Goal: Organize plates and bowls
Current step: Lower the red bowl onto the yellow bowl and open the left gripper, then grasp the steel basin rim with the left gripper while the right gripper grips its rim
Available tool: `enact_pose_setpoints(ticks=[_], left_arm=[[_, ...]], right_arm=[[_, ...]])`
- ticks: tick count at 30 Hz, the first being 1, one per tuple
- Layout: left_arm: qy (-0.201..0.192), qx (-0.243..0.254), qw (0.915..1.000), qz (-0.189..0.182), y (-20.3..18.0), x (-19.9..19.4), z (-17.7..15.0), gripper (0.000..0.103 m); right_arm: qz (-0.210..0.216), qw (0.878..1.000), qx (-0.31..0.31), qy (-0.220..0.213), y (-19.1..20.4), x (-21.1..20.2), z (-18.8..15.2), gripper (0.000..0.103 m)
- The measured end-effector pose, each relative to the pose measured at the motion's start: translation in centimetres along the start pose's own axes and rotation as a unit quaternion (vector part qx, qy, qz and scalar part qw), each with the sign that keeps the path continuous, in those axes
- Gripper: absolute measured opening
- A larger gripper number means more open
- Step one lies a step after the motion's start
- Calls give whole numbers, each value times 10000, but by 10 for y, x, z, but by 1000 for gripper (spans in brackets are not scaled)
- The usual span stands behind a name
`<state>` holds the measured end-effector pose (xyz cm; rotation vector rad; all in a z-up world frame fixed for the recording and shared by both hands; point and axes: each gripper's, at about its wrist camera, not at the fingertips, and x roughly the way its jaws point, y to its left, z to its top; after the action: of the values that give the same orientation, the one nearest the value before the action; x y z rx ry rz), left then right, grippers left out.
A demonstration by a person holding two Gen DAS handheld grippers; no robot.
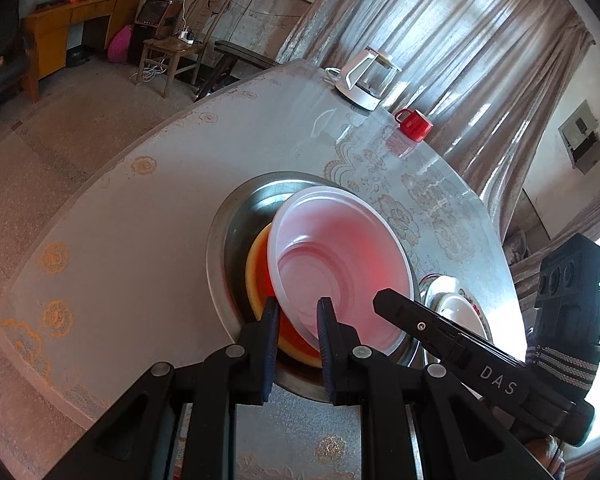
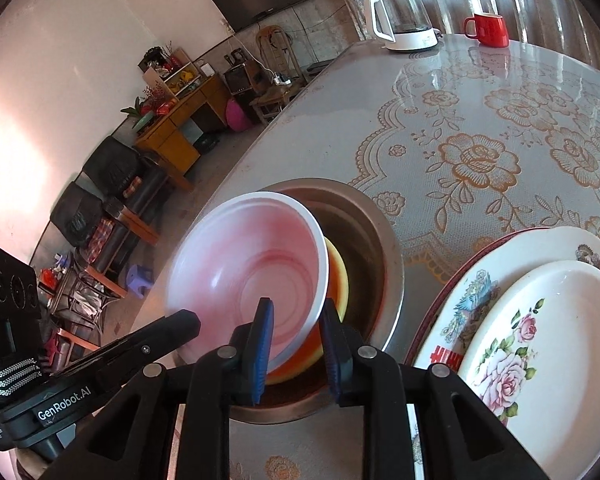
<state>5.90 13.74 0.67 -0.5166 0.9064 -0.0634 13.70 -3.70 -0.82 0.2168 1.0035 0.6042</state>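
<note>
A white translucent bowl [image 1: 340, 248] [image 2: 252, 256] leans tilted inside a steel basin [image 1: 220, 248] [image 2: 388, 248], over an orange bowl [image 1: 260, 264] [image 2: 338, 276]. My left gripper [image 1: 298, 312] is shut on the white bowl's near rim, one pad inside the bowl and one outside. My right gripper [image 2: 298, 312] straddles the same bowl's rim on the other side; its pads stand slightly apart from the wall, open. Each gripper shows in the other's view, the right gripper [image 1: 384, 300] and the left gripper [image 2: 192, 320], both at the bowl's edge.
A small floral plate [image 2: 540, 320] lies on a larger floral plate [image 2: 480, 280] [image 1: 460, 308], right of the basin. A white kettle [image 1: 366, 76] [image 2: 404, 20] and a red mug [image 1: 414, 124] [image 2: 486, 30] stand at the table's far side. Chairs and a cabinet lie beyond.
</note>
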Motion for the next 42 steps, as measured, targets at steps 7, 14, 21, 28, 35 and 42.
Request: enact_pose_setpoints(ticks=[7,14,21,28,35,42], left_arm=[[-20,-2,10000,63,3,3,1,18],[-135,104,9998,104,3,0,-1,20],[-311,343,9988,183,2,-11,-8,21],[-442,383,9974,411,11,-18,-12,21],[-462,231,9974,495,27,-17,-14,26],[-540,289,9963,598,26,-15,-15,35]], right_arm=[[-108,9999,-79,-34,1,-2,-4,28],[-391,9981,-453,-116,11,-4,-9,28],[-993,9885,-1124,-171,29,2,-15,28],[-1173,9836,-1370,-93,34,8,-14,28],[-1442,9773,-1549,-45,37,21,-11,23],[-1720,9750,-1398,-141,32,24,-3,15]])
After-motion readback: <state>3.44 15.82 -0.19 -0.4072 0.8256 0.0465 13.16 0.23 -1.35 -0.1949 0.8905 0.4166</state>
